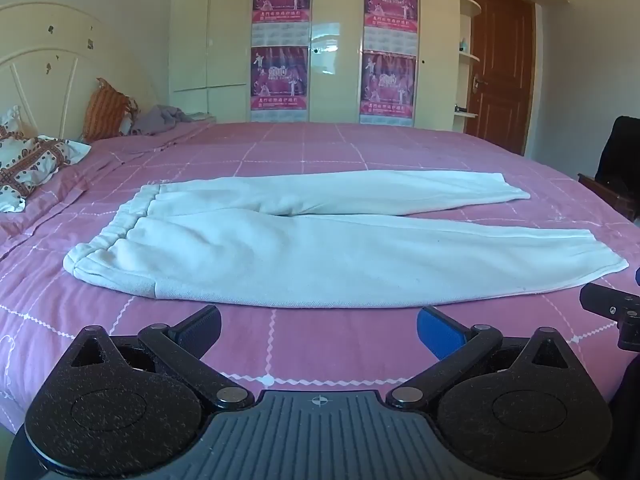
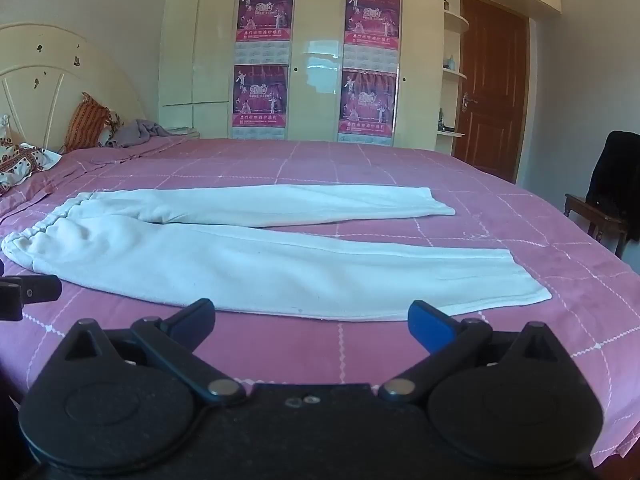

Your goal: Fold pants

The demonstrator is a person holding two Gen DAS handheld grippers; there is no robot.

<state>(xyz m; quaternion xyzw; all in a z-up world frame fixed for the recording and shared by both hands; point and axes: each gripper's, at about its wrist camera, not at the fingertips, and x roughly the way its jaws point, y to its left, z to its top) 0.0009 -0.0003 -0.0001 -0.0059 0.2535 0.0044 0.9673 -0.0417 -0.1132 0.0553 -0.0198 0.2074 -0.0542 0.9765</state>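
White pants (image 1: 320,248) lie flat on the pink checked bedspread (image 1: 280,148), waistband to the left and both legs running right, the near leg slightly apart from the far one. My left gripper (image 1: 319,330) stands open just short of the pants' near edge, nothing between its fingers. In the right wrist view the same pants (image 2: 260,256) stretch across the bedspread (image 2: 360,168), and my right gripper (image 2: 312,324) is open too, empty, just before the near leg's hem side. Each view catches the other gripper at its side edge.
Patterned pillows (image 1: 32,160) and an orange cushion (image 1: 106,110) sit at the headboard on the left, with a crumpled grey cloth (image 1: 160,120). A cupboard wall with pink posters (image 1: 280,40) stands behind the bed. A wooden door (image 1: 500,64) and a chair with dark clothing (image 2: 612,184) are right.
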